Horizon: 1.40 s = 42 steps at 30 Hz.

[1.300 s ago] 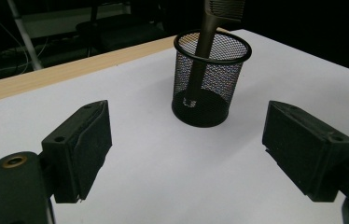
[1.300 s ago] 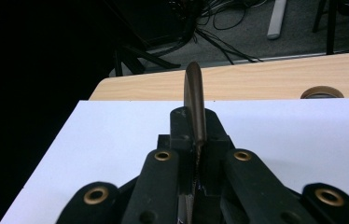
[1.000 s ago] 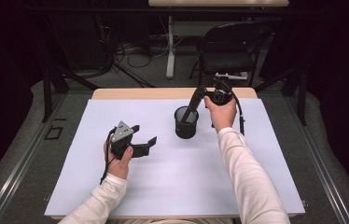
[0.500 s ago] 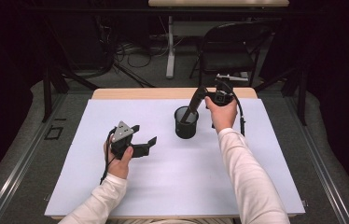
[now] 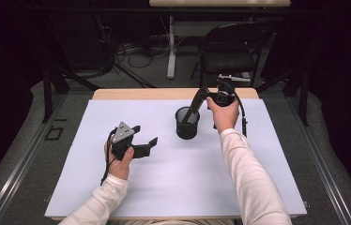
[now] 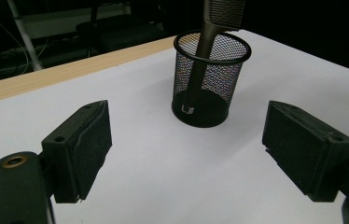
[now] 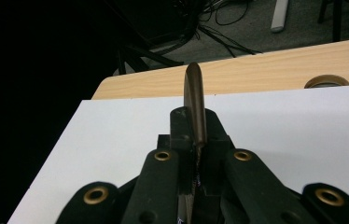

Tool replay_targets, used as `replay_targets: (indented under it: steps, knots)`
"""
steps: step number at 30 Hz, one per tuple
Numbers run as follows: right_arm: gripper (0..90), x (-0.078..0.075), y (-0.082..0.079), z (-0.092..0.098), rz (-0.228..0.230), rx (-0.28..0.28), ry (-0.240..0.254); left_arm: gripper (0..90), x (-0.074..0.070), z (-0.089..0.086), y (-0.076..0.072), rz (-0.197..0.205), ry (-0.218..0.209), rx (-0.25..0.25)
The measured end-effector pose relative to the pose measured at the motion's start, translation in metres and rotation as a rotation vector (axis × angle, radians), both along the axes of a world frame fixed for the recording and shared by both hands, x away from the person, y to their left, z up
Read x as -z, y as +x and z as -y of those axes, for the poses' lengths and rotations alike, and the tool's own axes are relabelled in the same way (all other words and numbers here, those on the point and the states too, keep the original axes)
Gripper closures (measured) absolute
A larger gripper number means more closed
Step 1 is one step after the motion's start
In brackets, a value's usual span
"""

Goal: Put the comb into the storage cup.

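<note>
The right gripper (image 5: pixel 205 97) was clamped on the toothed end of a slim dark-brown plastic comb (image 6: pixel 206 44) – light, stiff, smooth – whose handle stood tilted inside the black wire-mesh cup (image 5: pixel 187 123). The left gripper (image 5: pixel 145 146) rested wide open – well apart.

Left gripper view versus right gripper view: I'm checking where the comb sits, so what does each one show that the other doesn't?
Left gripper view: the mesh cup with the comb handle standing tilted inside it, between the open left claw.
Right gripper view: the right claw shut on the comb's toothed end, edge-on, and a round grommet in the wooden table edge.
Both: the comb and the white table top.
</note>
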State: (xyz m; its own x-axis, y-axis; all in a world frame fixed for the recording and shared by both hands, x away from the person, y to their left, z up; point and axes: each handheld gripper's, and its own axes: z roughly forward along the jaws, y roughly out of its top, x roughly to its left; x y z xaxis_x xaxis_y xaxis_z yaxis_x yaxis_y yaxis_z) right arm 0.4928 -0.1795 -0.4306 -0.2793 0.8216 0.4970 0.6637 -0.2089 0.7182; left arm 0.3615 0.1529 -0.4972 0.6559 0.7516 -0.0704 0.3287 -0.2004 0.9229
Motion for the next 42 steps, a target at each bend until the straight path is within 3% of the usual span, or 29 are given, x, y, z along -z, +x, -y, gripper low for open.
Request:
replay_targets:
  steps: [19,42]
  knots:
    - [86.9,0.005,0.000,0.010,-0.008,0.016,0.001,16.1,0.000,0.000,0.000,0.000,0.002,0.001]
    - [86.7,0.013,-0.001,0.023,-0.021,0.021,0.048,16.1,0.001,0.001,0.000,-0.002,0.007,0.000]
